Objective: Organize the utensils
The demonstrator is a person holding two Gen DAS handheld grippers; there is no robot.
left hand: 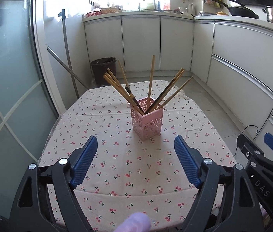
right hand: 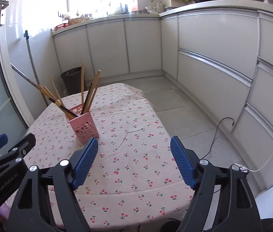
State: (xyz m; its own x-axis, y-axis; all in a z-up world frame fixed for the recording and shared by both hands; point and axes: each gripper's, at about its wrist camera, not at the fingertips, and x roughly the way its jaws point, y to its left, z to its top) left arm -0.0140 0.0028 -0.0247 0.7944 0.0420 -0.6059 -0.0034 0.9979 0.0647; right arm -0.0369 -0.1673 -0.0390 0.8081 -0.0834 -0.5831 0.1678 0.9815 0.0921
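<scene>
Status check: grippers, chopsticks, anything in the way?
Left gripper open, empty. Right gripper open, empty. Chopsticks all standing in pink holder. Tablecloth otherwise bare.

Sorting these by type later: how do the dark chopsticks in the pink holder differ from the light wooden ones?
The dark chopsticks are near black with a pale band; the light wooden chopsticks are plain tan. The dark ones are few, the light ones many. All stand tilted, fanned out in the pink holder.
</scene>
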